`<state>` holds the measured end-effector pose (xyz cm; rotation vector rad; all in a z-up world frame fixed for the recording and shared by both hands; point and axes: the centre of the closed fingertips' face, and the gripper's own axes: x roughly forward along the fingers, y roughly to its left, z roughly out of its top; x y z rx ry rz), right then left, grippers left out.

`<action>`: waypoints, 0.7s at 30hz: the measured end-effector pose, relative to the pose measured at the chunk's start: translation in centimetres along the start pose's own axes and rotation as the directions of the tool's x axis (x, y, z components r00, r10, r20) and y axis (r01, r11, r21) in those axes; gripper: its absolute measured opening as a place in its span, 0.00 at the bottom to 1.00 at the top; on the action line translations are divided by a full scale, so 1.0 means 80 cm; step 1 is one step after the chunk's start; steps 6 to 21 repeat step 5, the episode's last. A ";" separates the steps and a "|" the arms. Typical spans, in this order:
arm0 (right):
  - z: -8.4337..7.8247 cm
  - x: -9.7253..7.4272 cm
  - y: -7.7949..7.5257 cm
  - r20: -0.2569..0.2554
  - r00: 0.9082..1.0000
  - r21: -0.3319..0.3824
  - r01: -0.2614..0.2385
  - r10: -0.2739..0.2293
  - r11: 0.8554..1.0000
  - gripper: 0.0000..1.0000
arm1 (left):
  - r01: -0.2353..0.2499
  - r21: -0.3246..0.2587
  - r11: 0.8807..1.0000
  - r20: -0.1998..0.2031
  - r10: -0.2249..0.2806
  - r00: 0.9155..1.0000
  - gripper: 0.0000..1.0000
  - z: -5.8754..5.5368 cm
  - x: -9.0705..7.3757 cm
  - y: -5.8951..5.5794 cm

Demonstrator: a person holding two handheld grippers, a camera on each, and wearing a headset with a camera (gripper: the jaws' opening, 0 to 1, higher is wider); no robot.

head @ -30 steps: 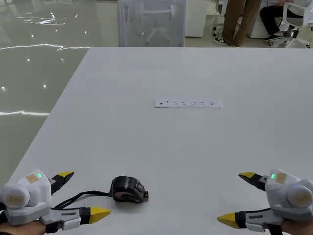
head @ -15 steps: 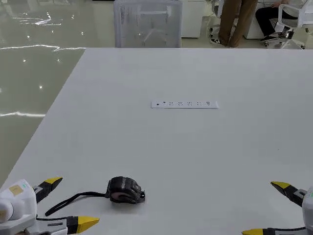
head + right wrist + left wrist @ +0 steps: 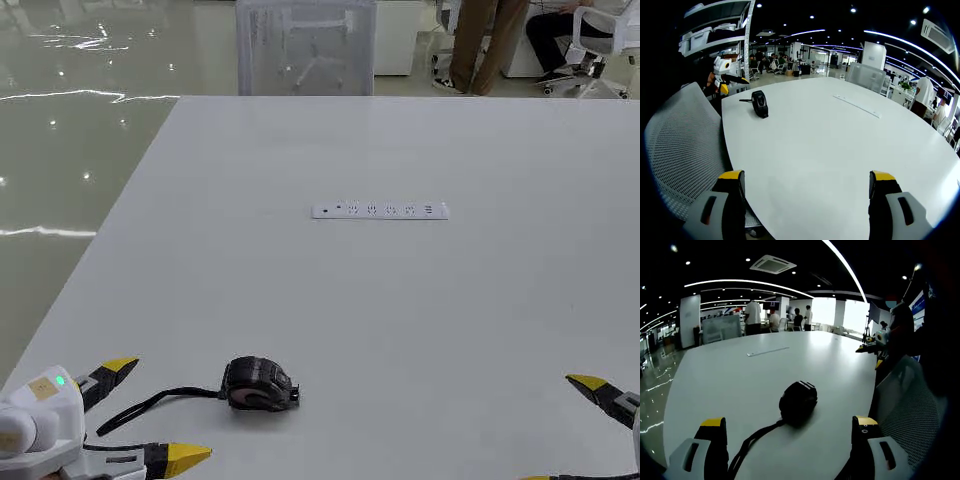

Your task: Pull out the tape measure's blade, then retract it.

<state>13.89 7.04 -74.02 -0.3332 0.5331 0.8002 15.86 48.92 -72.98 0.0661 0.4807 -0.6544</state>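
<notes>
A black tape measure (image 3: 258, 384) lies on the white table (image 3: 400, 300) near its front edge, blade in, with a black wrist strap (image 3: 150, 405) trailing left. My left gripper (image 3: 145, 415) stands open just left of it, the strap running between its yellow-tipped jaws. Seen from the left gripper view, the tape measure (image 3: 798, 402) sits a short way ahead of the open left gripper (image 3: 790, 425). My right gripper (image 3: 600, 440) is open at the table's front right, far from the tape measure (image 3: 759, 103), which lies well ahead of it in the right gripper view.
A white power strip (image 3: 380, 210) lies mid-table. A translucent chair back (image 3: 305, 45) stands at the far edge, with people (image 3: 480, 40) beyond it. A white mesh chair (image 3: 680, 150) is at the near edge.
Both grippers have drawn back toward the near edge over the last second, the right one mostly out of the head view. The tape measure has not moved.
</notes>
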 end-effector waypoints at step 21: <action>0.007 -0.001 0.005 0.019 1.000 0.008 0.009 -0.009 1.000 1.00 | -0.008 -0.003 1.000 0.009 0.008 1.000 1.00 0.001 -0.002 0.000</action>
